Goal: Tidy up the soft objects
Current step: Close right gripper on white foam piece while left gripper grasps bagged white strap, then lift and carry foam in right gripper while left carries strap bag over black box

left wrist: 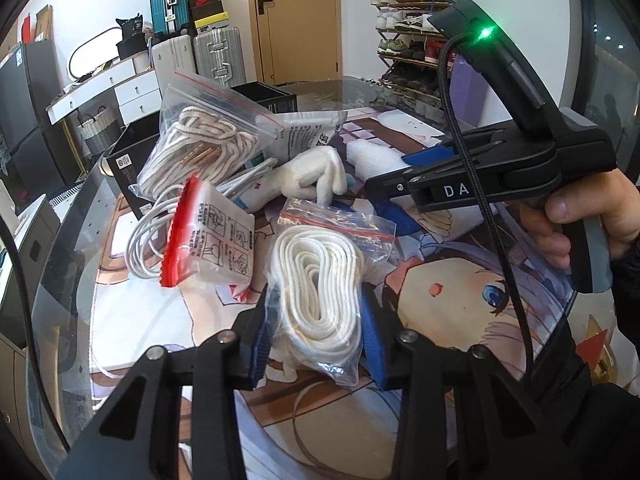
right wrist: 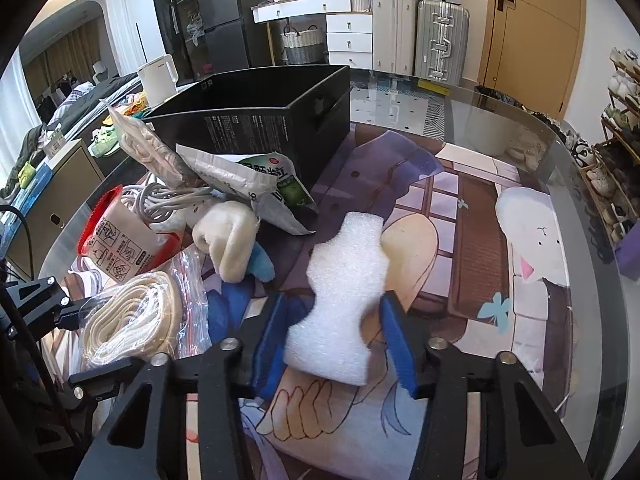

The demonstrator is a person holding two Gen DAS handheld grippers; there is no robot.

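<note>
Left gripper jaws pinched on bagged strap, low over table. Right gripper jaws narrowed around foam, seemingly pressing its sides. Black box behind, other soft items heaped beside.

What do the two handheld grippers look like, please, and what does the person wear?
Both grippers are black frames with silver bolts and blue ribbed pads on the fingers. The right gripper has a curved black top with a green light, a braided black cable and white letters "DA". The hand on its grip has a dark sleeve.
</note>
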